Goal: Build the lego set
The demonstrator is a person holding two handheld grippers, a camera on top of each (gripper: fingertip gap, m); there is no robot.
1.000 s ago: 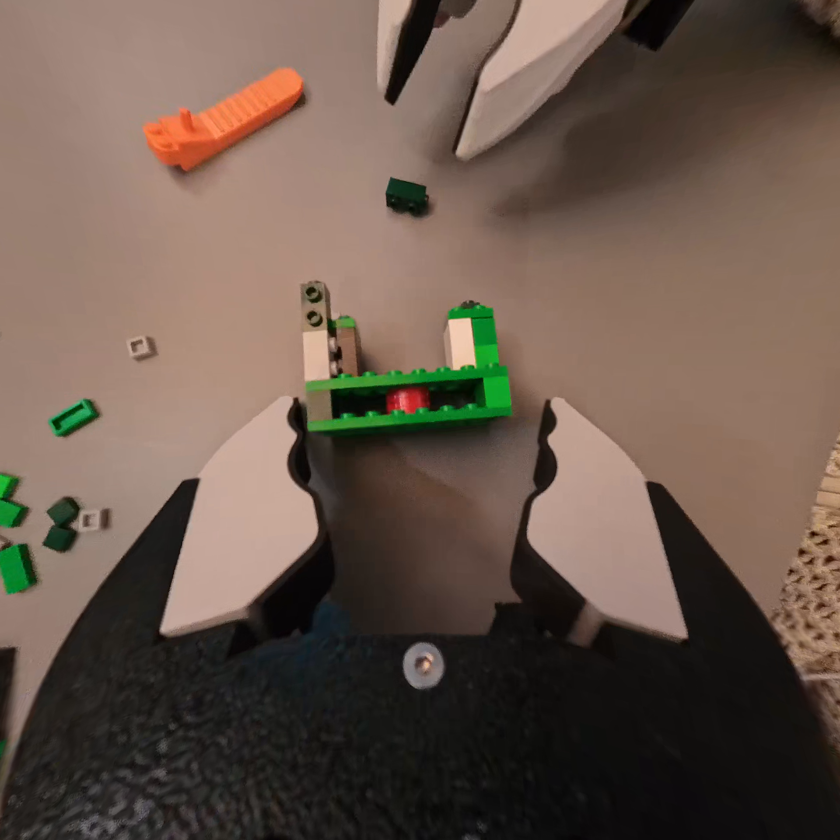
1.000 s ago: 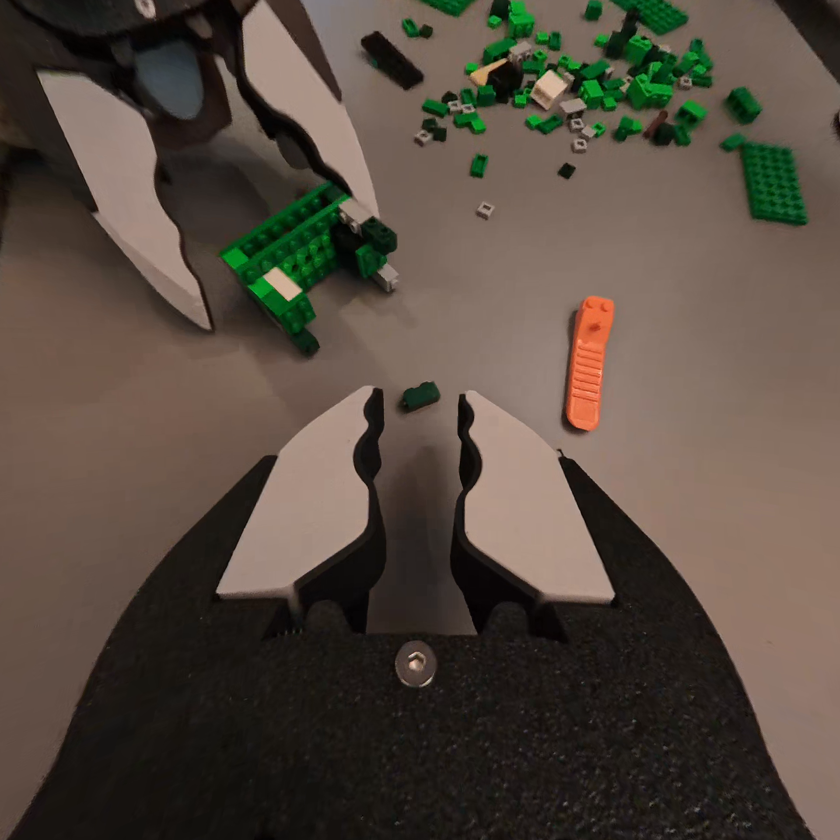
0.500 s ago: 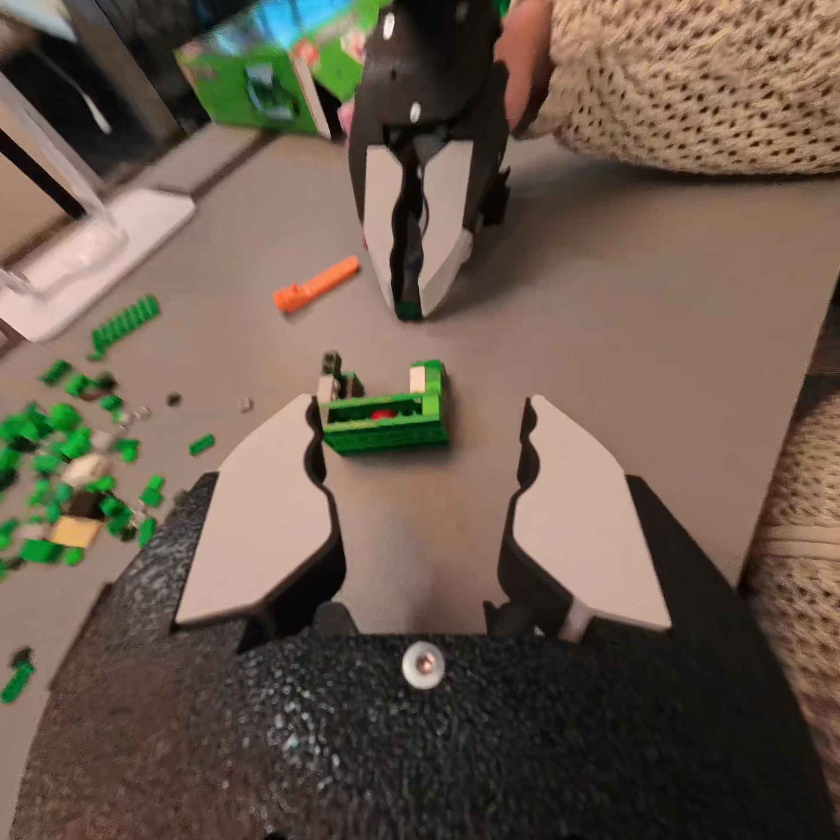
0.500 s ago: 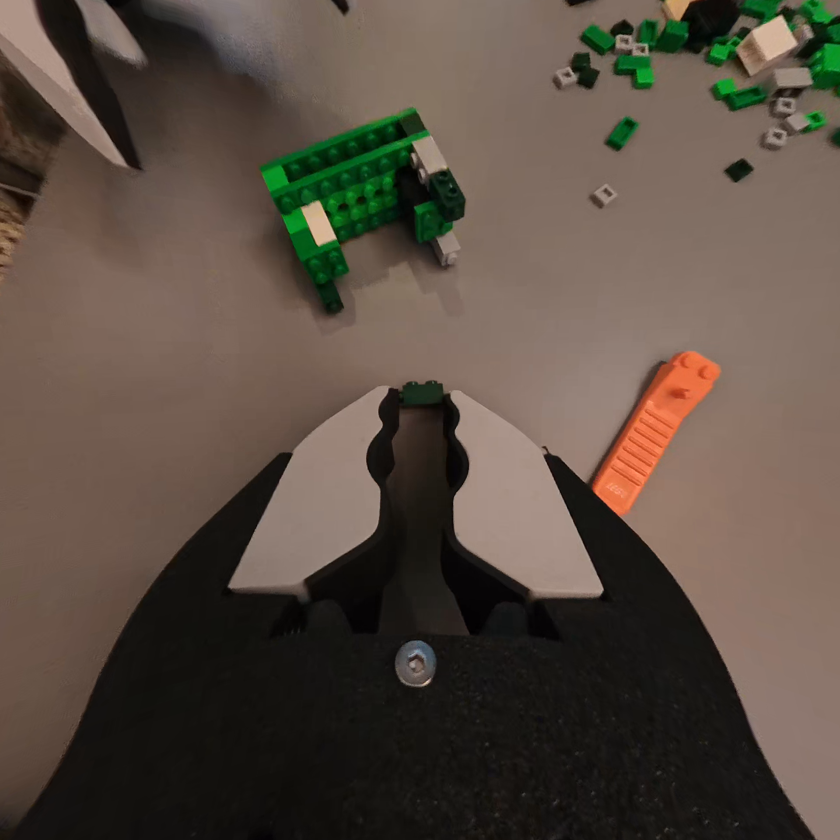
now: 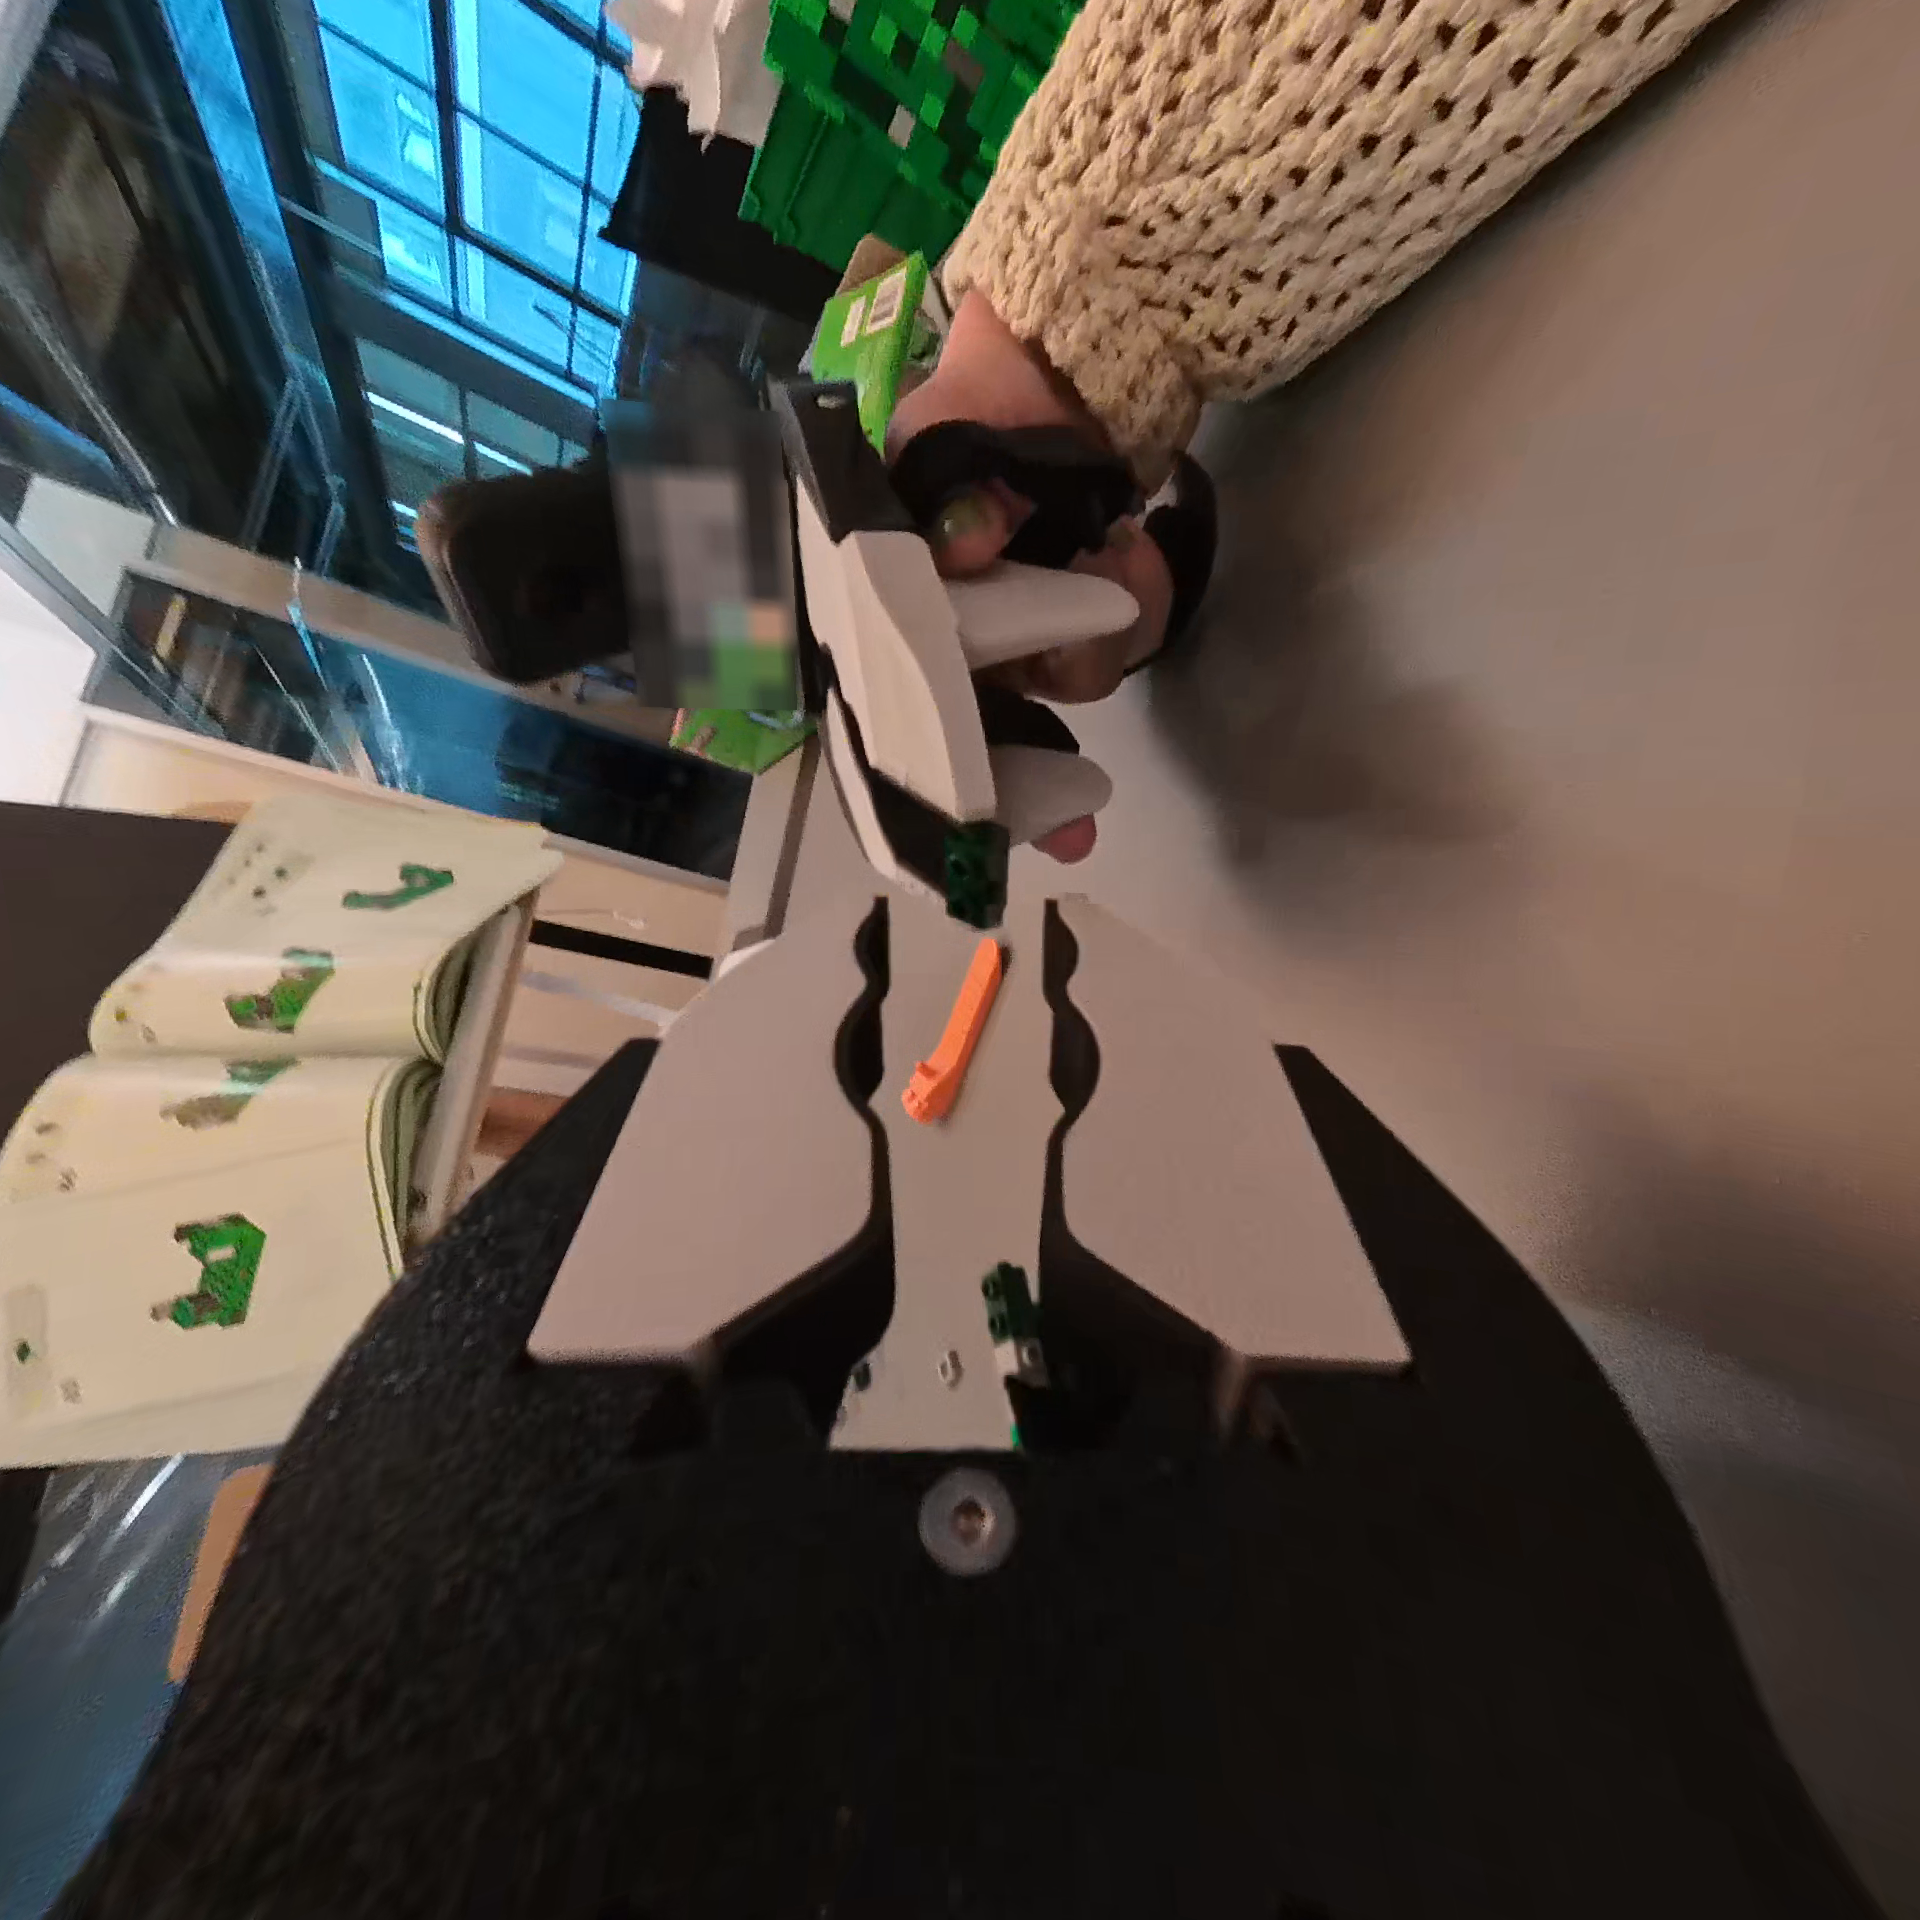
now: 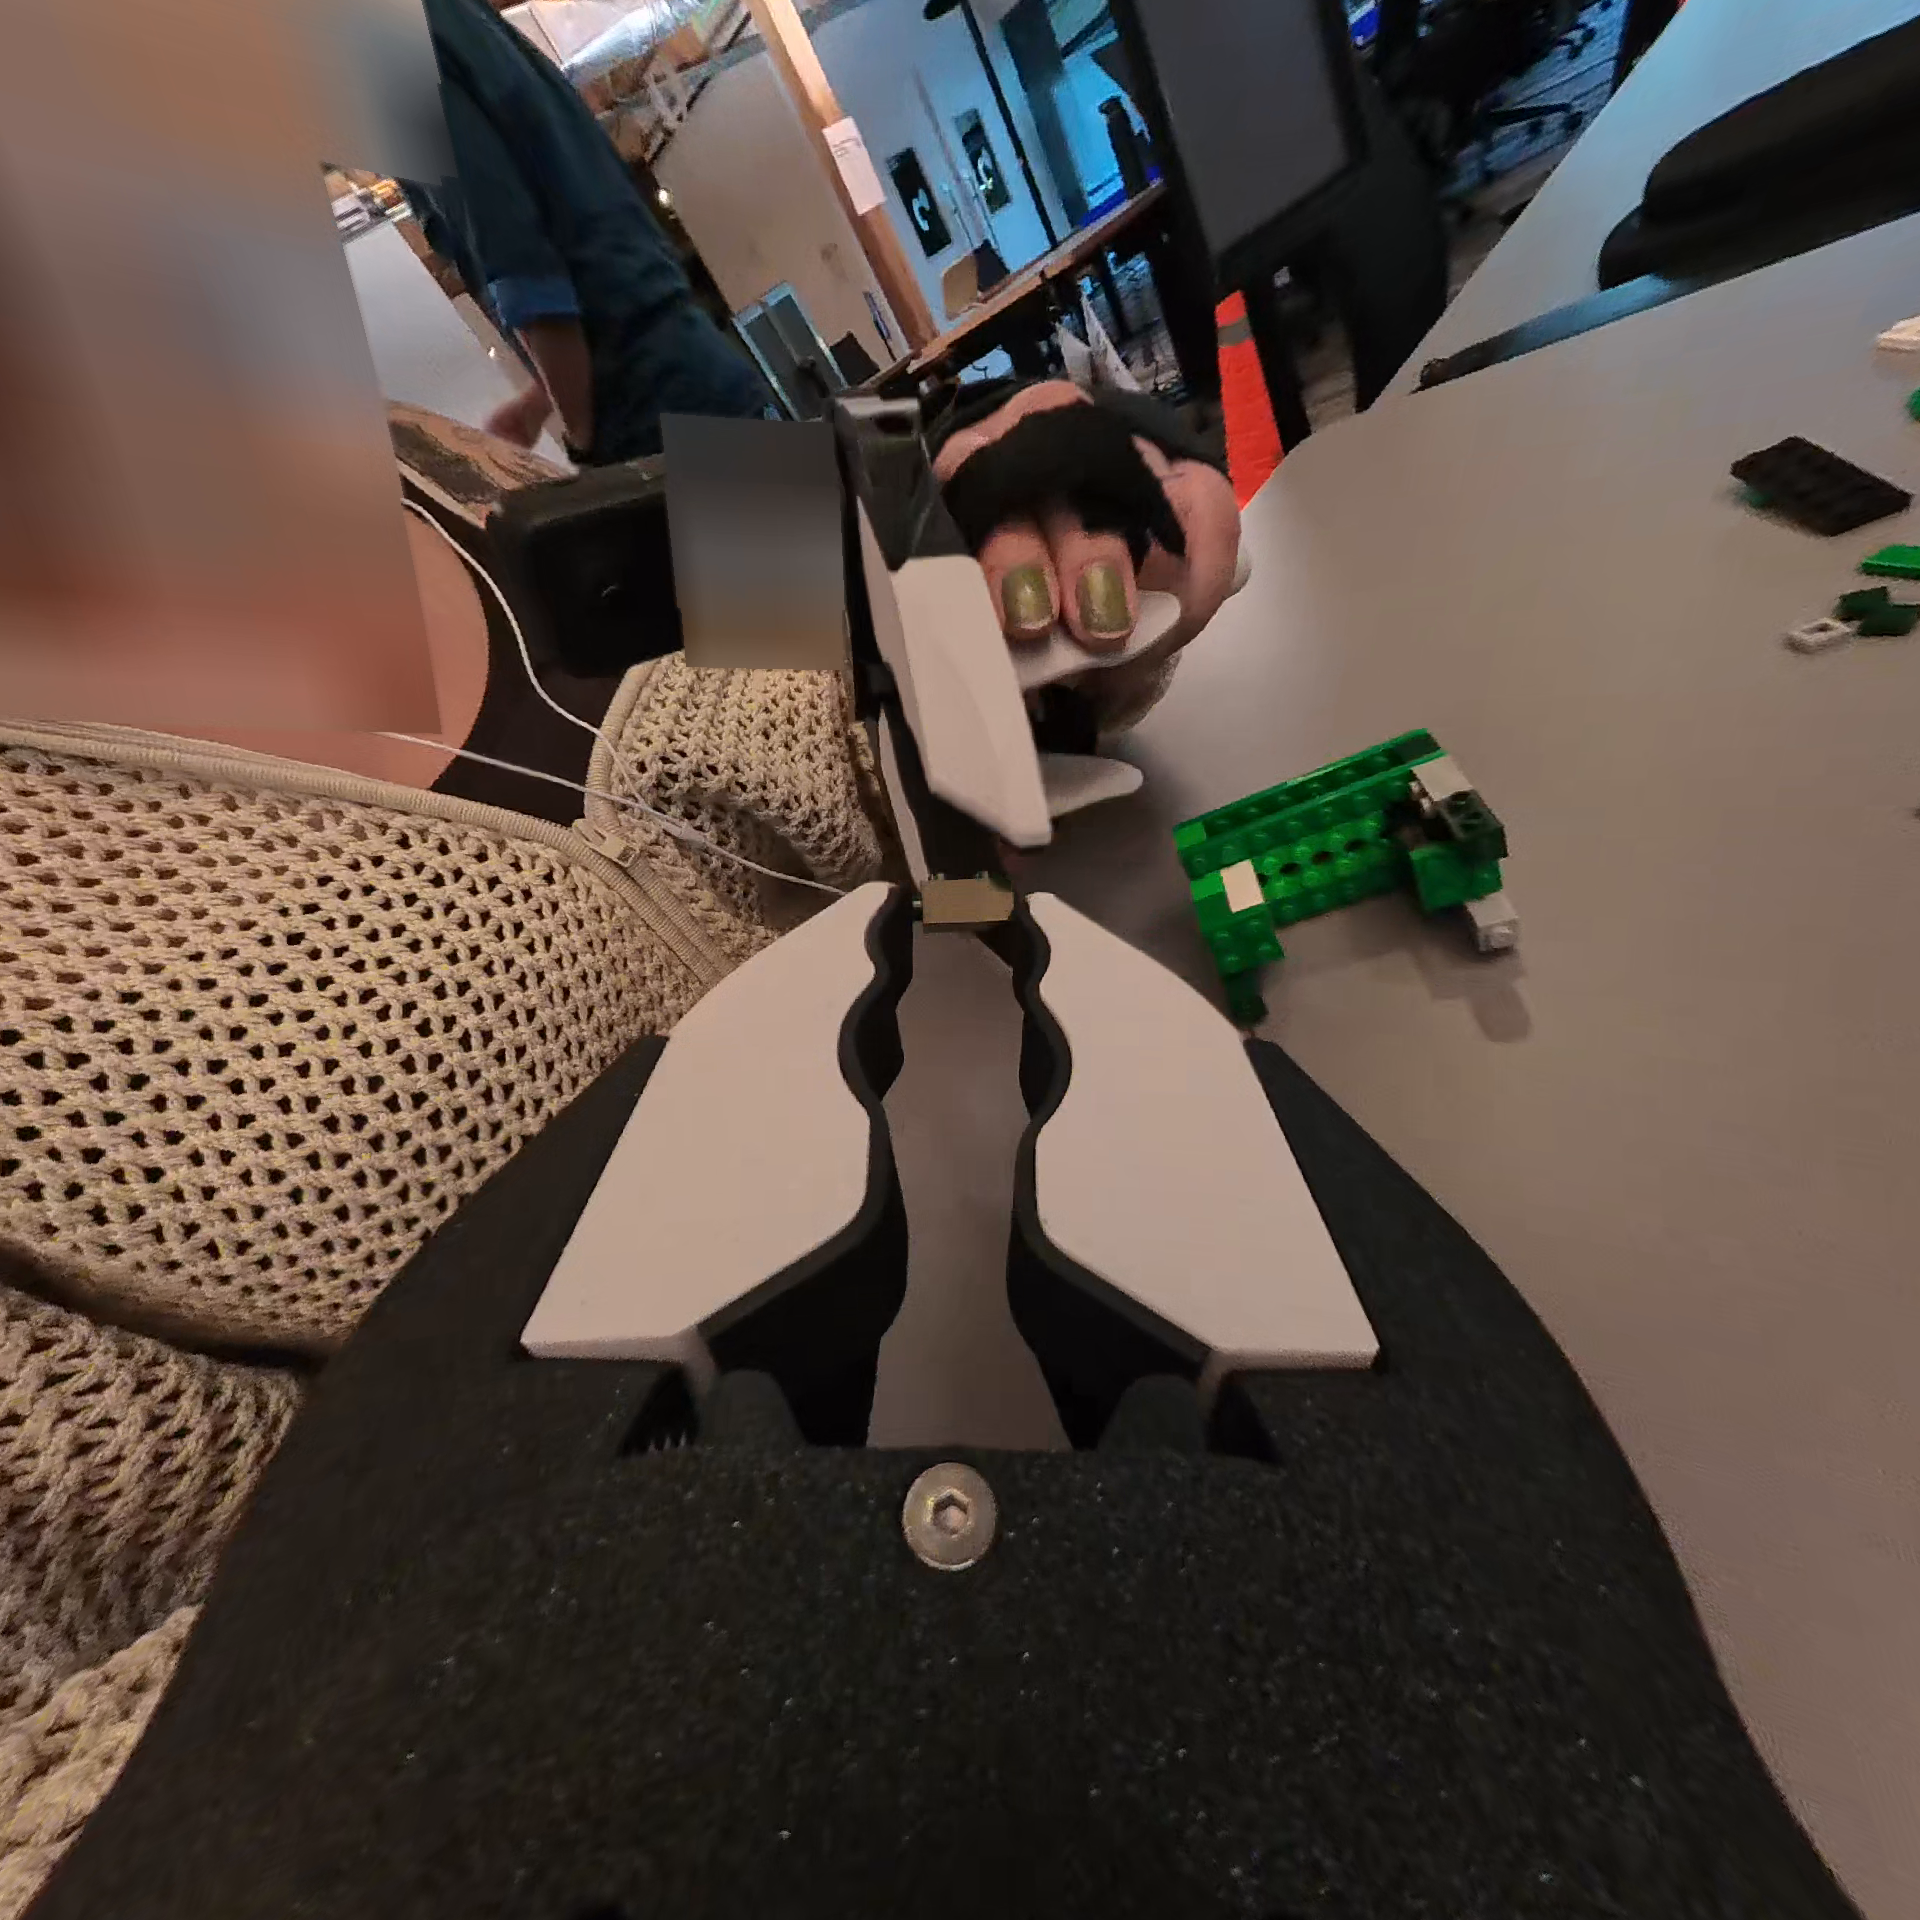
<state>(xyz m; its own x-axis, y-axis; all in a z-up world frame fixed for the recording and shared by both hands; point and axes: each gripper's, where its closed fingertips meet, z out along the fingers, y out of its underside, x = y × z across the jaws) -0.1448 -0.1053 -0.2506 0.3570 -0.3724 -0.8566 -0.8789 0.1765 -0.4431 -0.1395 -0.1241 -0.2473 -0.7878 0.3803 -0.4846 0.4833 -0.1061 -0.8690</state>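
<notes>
My right gripper (image 6: pixel 961 920) is shut on a small dark green brick (image 6: pixel 964 900) and holds it above the table. In the left wrist view the brick (image 5: pixel 977 881) sits at the right gripper's tips, straight ahead. My left gripper (image 5: pixel 966 920) is turned sideways to the right one, tip to tip with it. Its jaws are narrowed but stand apart, a little wider than the brick, and hold nothing. The green build (image 6: pixel 1340 852) with white and grey parts lies on the grey table (image 6: pixel 1558 1247), to the right of both grippers. A sliver of the build (image 5: pixel 1006 1304) shows between my left fingers.
An orange brick separator (image 5: pixel 951 1039) lies on the table beyond the grippers. An open instruction booklet (image 5: pixel 260 1039) stands at the left. Loose pieces (image 6: pixel 1870 613) and a black plate (image 6: pixel 1818 483) lie at the far right. A person's knitted sleeve (image 6: pixel 312 987) is close on the left. The black plate (image 6: pixel 1818 483) is about equally far from each gripper, around 30 cm.
Both grippers rose from the table and turned to face each other. The right one closed on the dark green brick and lifted it. The left jaws narrowed.
</notes>
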